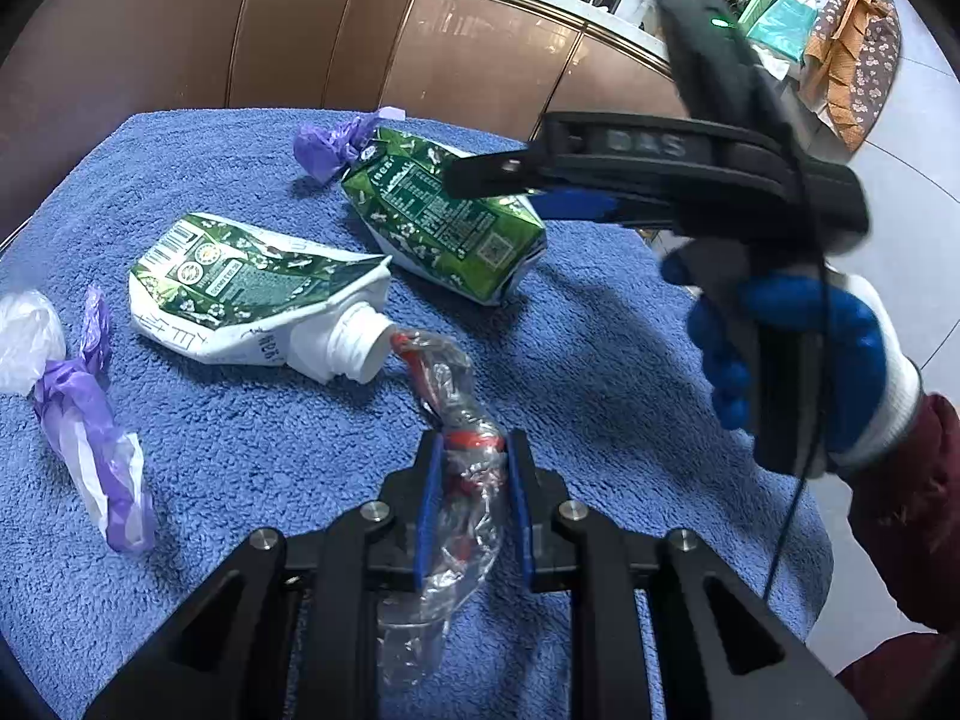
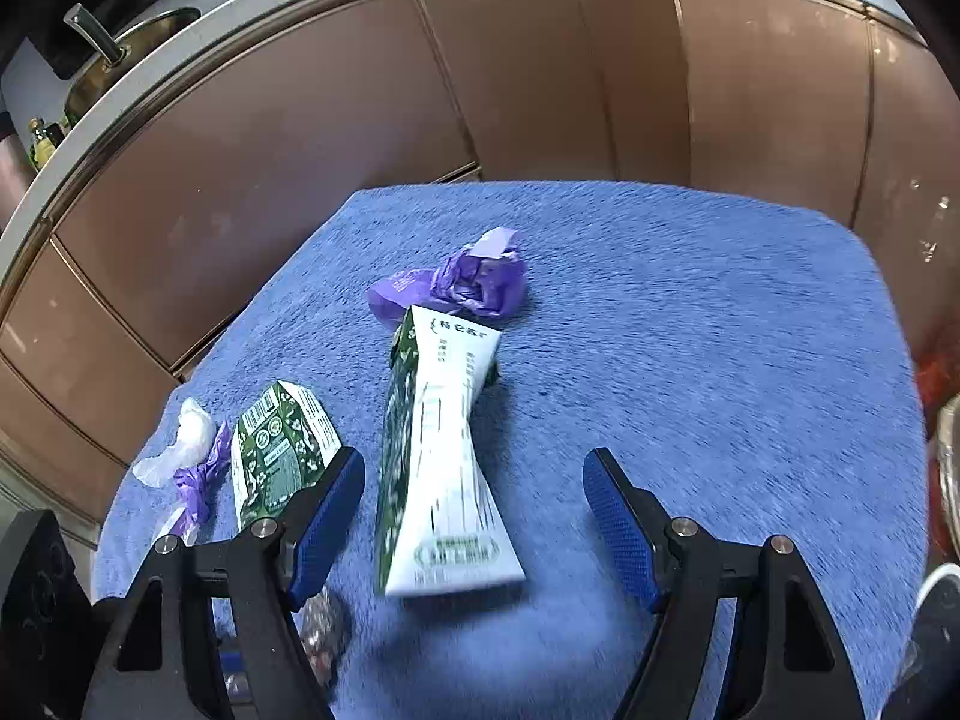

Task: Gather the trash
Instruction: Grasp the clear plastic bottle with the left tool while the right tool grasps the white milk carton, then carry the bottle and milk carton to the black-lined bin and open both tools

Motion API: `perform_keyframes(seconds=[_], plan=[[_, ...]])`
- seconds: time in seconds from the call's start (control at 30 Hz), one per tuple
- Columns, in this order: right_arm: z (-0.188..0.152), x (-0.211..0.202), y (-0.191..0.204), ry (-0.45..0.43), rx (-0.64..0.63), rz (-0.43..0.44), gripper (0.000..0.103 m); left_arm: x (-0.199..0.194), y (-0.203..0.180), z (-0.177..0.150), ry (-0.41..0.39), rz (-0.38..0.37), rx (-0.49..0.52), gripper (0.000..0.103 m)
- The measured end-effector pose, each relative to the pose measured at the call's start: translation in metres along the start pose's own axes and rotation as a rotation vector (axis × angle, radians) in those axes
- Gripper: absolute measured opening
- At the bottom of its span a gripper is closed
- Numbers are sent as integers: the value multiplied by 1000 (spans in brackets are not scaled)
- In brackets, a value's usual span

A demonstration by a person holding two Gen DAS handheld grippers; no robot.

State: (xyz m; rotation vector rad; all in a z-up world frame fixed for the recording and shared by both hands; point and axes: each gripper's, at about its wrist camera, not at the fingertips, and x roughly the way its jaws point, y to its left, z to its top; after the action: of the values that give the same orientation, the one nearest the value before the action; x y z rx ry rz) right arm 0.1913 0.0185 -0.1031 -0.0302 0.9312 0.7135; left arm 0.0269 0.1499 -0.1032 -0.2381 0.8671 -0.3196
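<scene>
My left gripper is shut on a crumpled clear plastic wrapper with red print, low over the blue towel. Two flattened green-and-white cartons lie on the towel: one with a white spout, one farther back. A purple plastic wad lies behind the far carton. A purple-and-white twisted bag lies at the left. My right gripper is open, hovering above the far carton; it also shows in the left wrist view.
Brown cabinet fronts curve behind the towel-covered table. A counter with a sink and tap runs above them. A patterned cloth and clutter sit at the far right. Grey floor lies right of the table.
</scene>
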Motion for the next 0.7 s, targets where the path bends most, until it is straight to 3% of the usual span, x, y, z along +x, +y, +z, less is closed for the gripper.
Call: perform_keyframes(seconds=[0.1, 0.23, 0.37, 0.43, 0.7], plan=[[6, 11, 0, 30, -2, 24, 72, 2, 1, 1, 1, -4, -2, 20], [12, 23, 5, 73, -30, 44, 53, 1, 1, 0, 1, -6, -4, 20], [11, 30, 10, 103, -36, 70, 44, 3, 2, 2, 1, -7, -5, 20], [10, 28, 12, 100, -34, 87, 33, 3, 1, 2, 0, -6, -4, 20], [-2, 13, 7, 59, 20, 89, 32, -4, -5, -4, -24, 32, 15, 20]])
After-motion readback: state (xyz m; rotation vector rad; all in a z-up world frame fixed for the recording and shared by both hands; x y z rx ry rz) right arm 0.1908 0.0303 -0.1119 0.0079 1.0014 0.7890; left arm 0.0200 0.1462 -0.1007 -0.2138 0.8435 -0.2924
